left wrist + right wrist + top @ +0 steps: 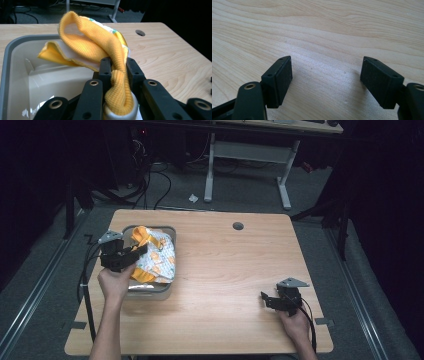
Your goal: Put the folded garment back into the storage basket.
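Left tongs (117, 75) pinch the cloth's (95, 40) yellow edge above the bin (10, 57); a thin grip could slip. Right tongs (325, 83) rest spread on the tabletop (324, 30).

Both grippers are black: the left gripper (131, 251) and right gripper (266, 298) each carry a grey three-cornered plate, brass-ringed screw holes, and a trailing black cable.

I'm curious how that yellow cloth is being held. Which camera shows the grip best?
The left gripper view: the yellow cloth sits pinched between the left gripper's jaws, over the grey bin. The high view shows the cloth small, draped across the bin. The right gripper view looks at bare tabletop.
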### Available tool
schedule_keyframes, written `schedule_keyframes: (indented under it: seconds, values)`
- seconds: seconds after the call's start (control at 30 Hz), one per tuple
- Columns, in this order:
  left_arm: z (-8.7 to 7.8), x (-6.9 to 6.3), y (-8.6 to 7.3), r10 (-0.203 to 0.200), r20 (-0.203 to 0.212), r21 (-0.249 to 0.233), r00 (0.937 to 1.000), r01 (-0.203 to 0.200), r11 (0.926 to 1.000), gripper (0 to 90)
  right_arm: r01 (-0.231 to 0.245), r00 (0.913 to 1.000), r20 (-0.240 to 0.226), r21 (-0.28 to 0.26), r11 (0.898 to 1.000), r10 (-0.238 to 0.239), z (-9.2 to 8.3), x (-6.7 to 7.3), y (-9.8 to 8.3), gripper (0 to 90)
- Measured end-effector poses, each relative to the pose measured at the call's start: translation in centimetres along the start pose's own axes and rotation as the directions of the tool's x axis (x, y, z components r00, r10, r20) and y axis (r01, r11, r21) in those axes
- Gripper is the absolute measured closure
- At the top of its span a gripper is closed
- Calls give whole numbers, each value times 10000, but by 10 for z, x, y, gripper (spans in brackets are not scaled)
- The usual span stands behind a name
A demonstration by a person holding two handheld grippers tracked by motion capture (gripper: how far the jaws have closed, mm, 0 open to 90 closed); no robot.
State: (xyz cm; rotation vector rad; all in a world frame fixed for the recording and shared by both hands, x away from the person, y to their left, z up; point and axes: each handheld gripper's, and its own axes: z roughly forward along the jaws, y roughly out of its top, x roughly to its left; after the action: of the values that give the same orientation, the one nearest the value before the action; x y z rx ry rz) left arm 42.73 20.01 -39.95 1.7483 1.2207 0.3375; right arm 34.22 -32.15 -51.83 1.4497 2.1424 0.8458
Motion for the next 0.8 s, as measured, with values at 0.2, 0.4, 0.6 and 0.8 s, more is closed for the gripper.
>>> schedule_keyframes:
  seconds: [0.2, 0.4, 0.6, 0.8]
  values:
    - [7, 7, -3, -30, -218, 307, 9998, 37, 9995, 777, -18, 10000, 3, 4, 10000, 18, 0, 0, 0, 258]
    - [15, 13, -9, -26, -539, 777, 9985, 68, 9970, 777, -8, 10000, 2, 2, 10000, 8, 0, 0, 0, 258]
    - [22, 15, -13, -98, -781, 1093, 9969, 183, 9938, 776, -14, 10000, 5, 3, 10000, 14, 0, 0, 0, 258]
    - [29, 18, -16, -171, -1116, 1523, 9936, 341, 9877, 768, -8, 10000, 2, 2, 10000, 8, 0, 0, 0, 258]
